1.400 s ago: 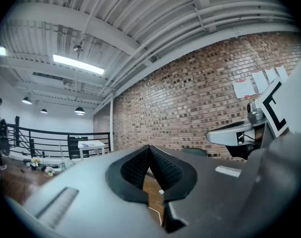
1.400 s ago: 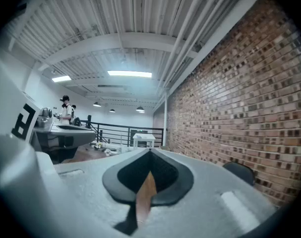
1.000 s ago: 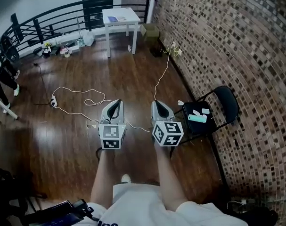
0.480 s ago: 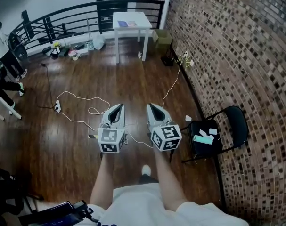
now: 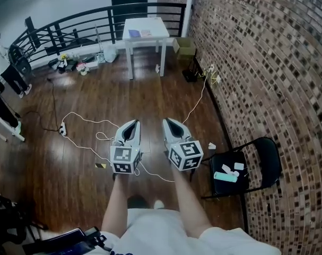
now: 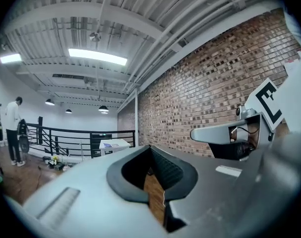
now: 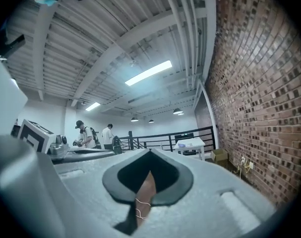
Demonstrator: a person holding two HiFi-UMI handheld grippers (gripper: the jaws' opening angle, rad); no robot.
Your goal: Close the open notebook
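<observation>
Left gripper (image 5: 133, 122): held out low over the wooden floor (image 5: 150, 97), jaws closed tip to tip, nothing between them.
Right gripper (image 5: 166, 121): just beside it, jaws likewise together and empty.
Underfoot: a white cable (image 5: 71, 113) loops across the boards ahead and to the left.
Right side: black folding chair (image 5: 270, 161) with small items on its seat, against the brick wall (image 5: 267, 62).
Far end: white table (image 5: 158, 32) before the black railing (image 5: 70, 28).
Notebook (image 5: 139, 33): on that table, well apart from both grippers.
</observation>
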